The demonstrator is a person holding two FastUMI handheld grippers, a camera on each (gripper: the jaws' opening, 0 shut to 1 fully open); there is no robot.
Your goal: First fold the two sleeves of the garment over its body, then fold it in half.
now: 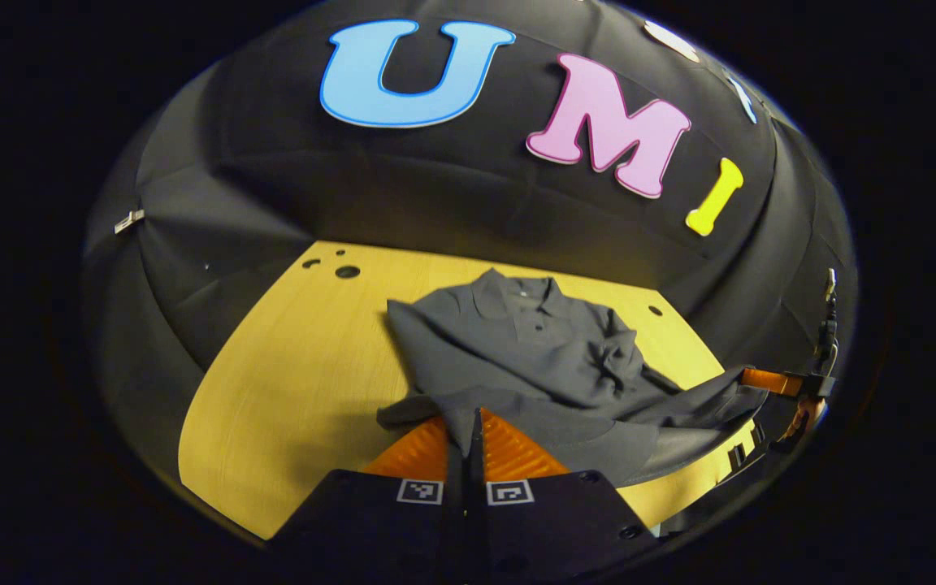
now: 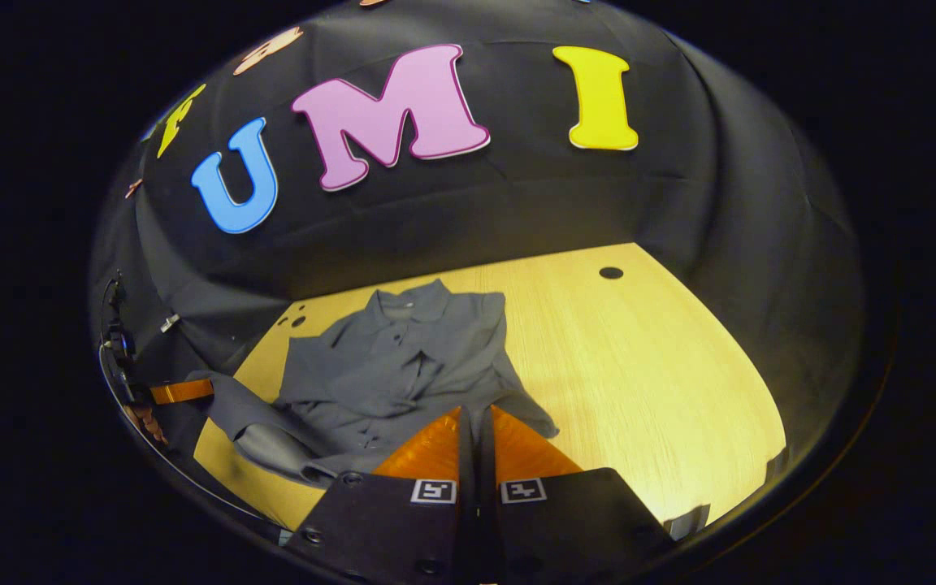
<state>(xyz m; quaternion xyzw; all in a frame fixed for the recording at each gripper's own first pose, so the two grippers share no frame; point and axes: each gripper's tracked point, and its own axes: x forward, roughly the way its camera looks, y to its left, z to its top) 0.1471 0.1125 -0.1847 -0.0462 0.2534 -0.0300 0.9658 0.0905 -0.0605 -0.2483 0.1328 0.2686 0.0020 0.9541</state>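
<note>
Both tools, left tool and right tool, pinch the grey shirt's near hem.

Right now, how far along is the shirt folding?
Both sleeves look folded over the grey shirt. The left gripper and the right gripper each pinch the bottom hem, lifted off the table. Folding it in half toward the collar remains.

Warm overhead light on table; dim booth edges, strong fisheye bending, focus sharp.
</note>
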